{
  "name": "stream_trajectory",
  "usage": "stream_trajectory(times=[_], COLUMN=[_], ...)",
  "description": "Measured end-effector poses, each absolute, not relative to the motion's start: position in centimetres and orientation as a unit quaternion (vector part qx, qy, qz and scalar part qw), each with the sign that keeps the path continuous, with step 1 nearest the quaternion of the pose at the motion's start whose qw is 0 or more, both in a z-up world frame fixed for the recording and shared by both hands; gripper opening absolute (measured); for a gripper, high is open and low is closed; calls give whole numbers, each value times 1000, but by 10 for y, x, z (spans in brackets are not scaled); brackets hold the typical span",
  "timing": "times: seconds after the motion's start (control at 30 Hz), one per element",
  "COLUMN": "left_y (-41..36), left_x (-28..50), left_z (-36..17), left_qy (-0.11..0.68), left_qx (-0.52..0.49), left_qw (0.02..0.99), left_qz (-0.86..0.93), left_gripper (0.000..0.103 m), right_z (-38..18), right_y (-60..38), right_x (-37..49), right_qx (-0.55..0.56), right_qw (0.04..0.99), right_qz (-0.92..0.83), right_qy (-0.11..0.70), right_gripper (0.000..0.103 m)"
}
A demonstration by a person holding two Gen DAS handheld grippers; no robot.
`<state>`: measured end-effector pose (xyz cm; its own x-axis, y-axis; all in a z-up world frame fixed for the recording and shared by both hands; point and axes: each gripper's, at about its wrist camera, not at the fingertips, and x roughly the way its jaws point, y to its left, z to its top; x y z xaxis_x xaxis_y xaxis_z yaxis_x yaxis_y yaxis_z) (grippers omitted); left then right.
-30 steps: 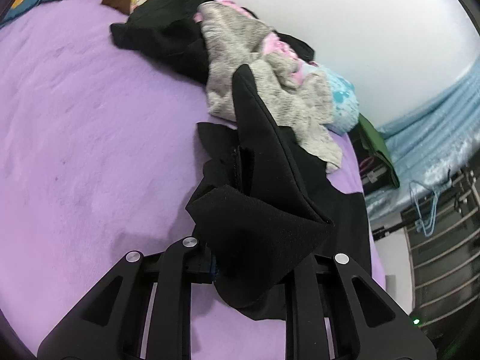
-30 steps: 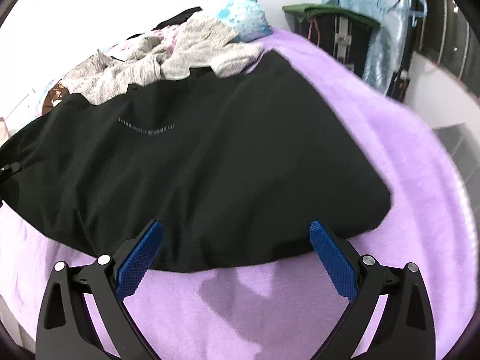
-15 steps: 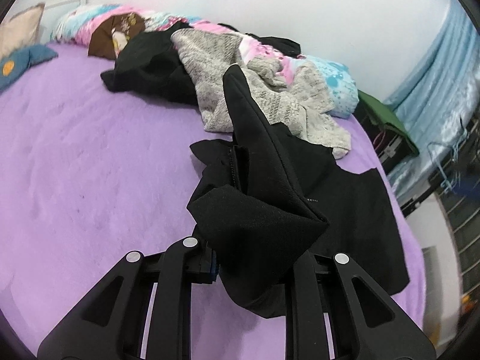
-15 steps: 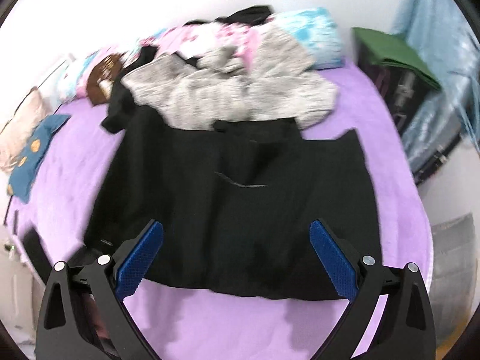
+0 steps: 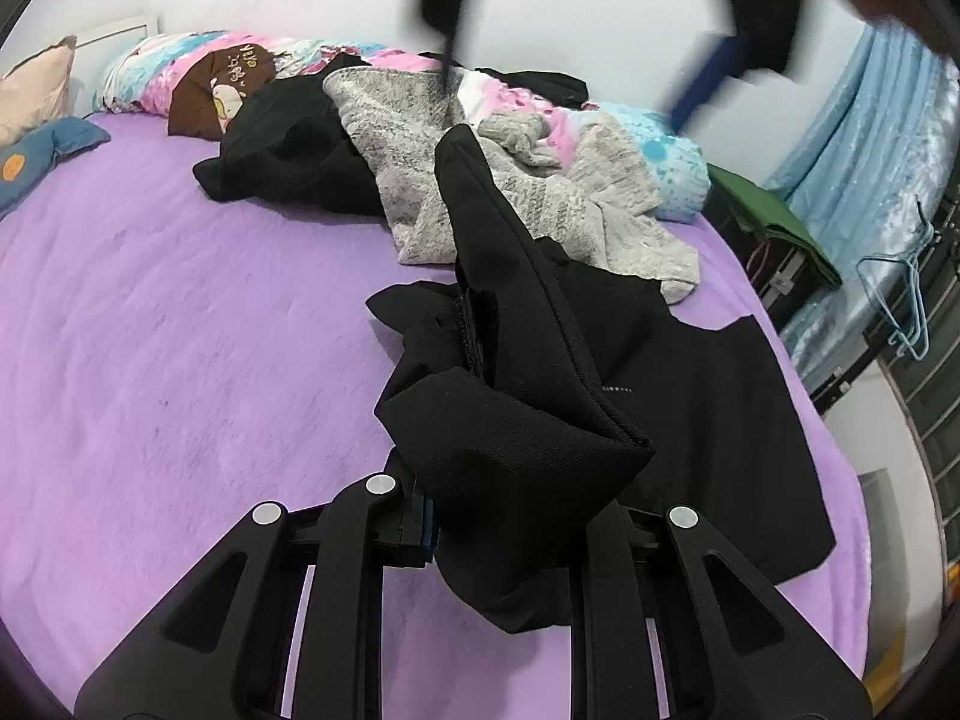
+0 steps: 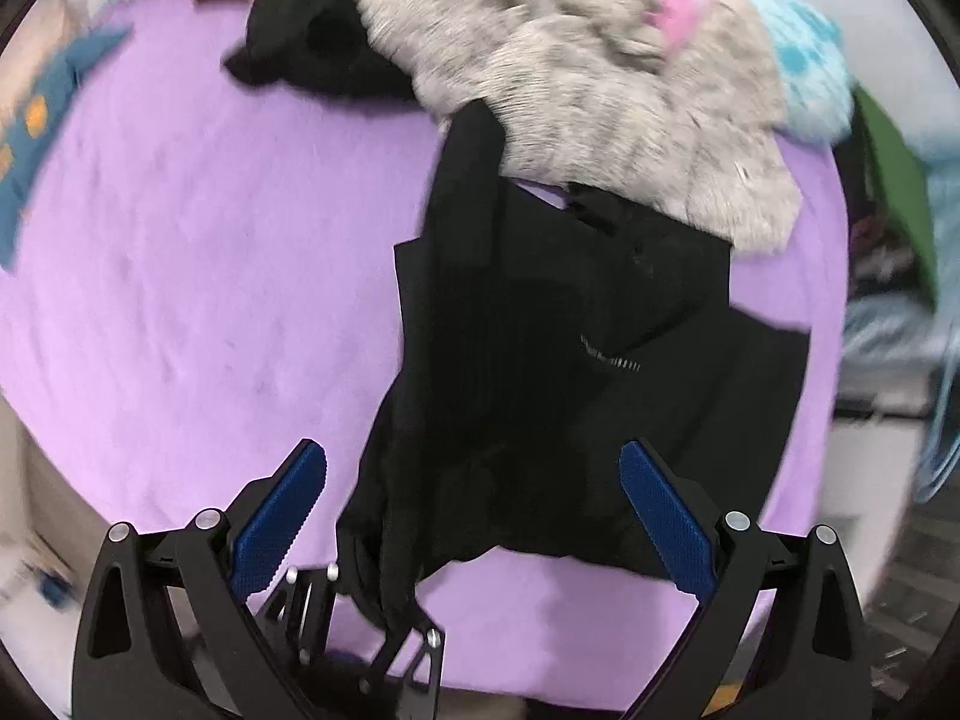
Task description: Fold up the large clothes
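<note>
A large black garment (image 5: 690, 396) lies spread on the purple bed (image 5: 180, 330), with one edge lifted into a ridge. My left gripper (image 5: 510, 516) is shut on a bunched corner of it, low in the left wrist view. In the right wrist view the same garment (image 6: 570, 360) hangs down to my left gripper (image 6: 384, 618) below. My right gripper (image 6: 474, 516) hovers above it, open, with nothing between its blue pads (image 6: 282, 516). A blurred blue pad (image 5: 702, 78) of the right gripper shows at the top of the left wrist view.
A pile of clothes sits at the back of the bed: a grey knit sweater (image 5: 528, 180), another black garment (image 5: 288, 150) and a floral quilt (image 5: 198, 60). A teal cushion (image 5: 54, 144) lies at the left. A dark box with a green top (image 5: 768, 222) stands by the blue curtain (image 5: 870, 138).
My right gripper rose and swung left, from the garment's front edge to above it and the left gripper. The left gripper rolled slightly and kept its hold.
</note>
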<state>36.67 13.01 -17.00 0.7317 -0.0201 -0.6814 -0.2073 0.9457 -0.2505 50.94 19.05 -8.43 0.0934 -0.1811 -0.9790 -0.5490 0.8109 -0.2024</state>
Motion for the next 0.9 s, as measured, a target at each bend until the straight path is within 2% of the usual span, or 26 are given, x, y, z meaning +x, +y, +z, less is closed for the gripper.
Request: stream_trajectory(times=[0.1, 0.37, 0.63, 0.9], left_y=[127, 127, 133, 131], left_x=[366, 365, 363, 362], left_z=[-170, -177, -179, -178], left_qy=[362, 369, 373, 375], left_qx=[-156, -156, -170, -166], left_qw=[918, 915, 911, 912], left_qz=[49, 46, 38, 29], left_gripper=[16, 16, 16, 16], right_z=[-126, -198, -246, -290], right_y=[224, 262, 288, 276], right_x=[521, 545, 550, 537], right_qx=[-382, -395, -444, -549], right_qw=[629, 575, 551, 502], right_qz=[91, 60, 22, -29], right_qy=[671, 714, 706, 668], right_gripper=[96, 96, 96, 96])
